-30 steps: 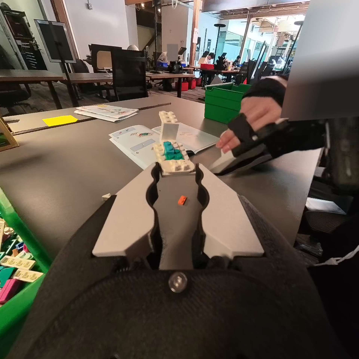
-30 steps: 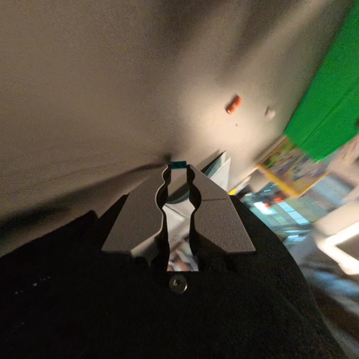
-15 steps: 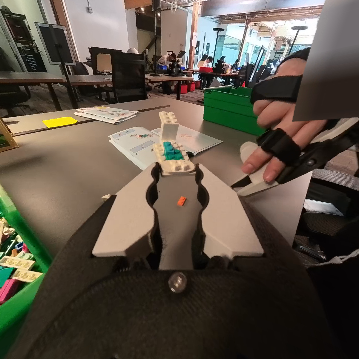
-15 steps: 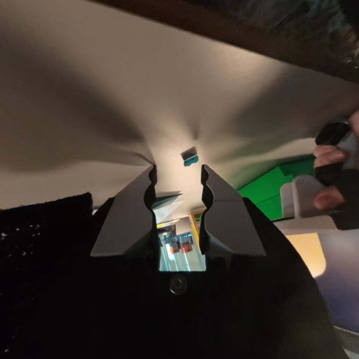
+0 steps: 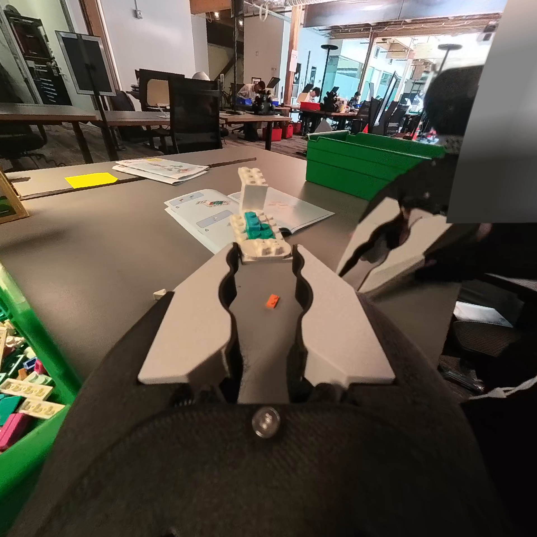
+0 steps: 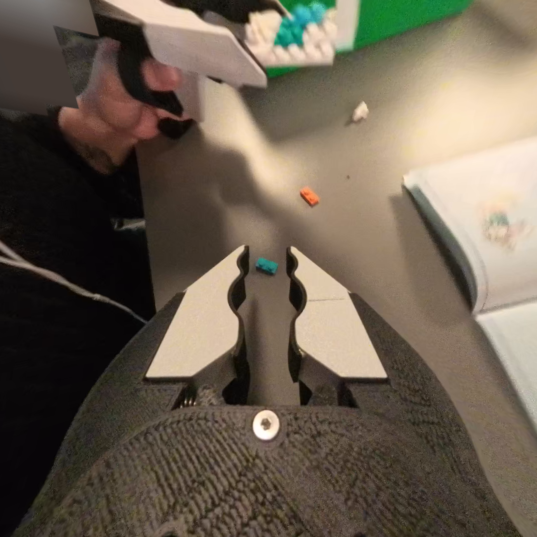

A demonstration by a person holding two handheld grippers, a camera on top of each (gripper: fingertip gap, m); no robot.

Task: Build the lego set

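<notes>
Left wrist view: the left gripper (image 5: 265, 255) is seen clamped on the near end of a white brick model (image 5: 260, 236), which is held up above the grey table (image 5: 87, 261). Teal bricks are stacked on its middle and a white piece stands up at its far end. An orange brick (image 5: 272, 301) lies on the table below the fingers, an open booklet (image 5: 209, 215) beyond, and a green bin (image 5: 357, 171) farther back. The right gripper (image 5: 347, 261) is seen to the right.

Right wrist view: the right gripper (image 6: 267, 251) is held narrowly parted and empty, with a small teal brick (image 6: 266, 266) lying on the table between its tips. The orange brick (image 6: 309, 196) lies well apart from it, and the model (image 6: 293, 40) is seen above, blurred.

The teal brick is judged light, stiff and smooth, so it could easily be flicked away; it would best be pinched across its two long sides. The model is judged fragile at its joints.
</notes>
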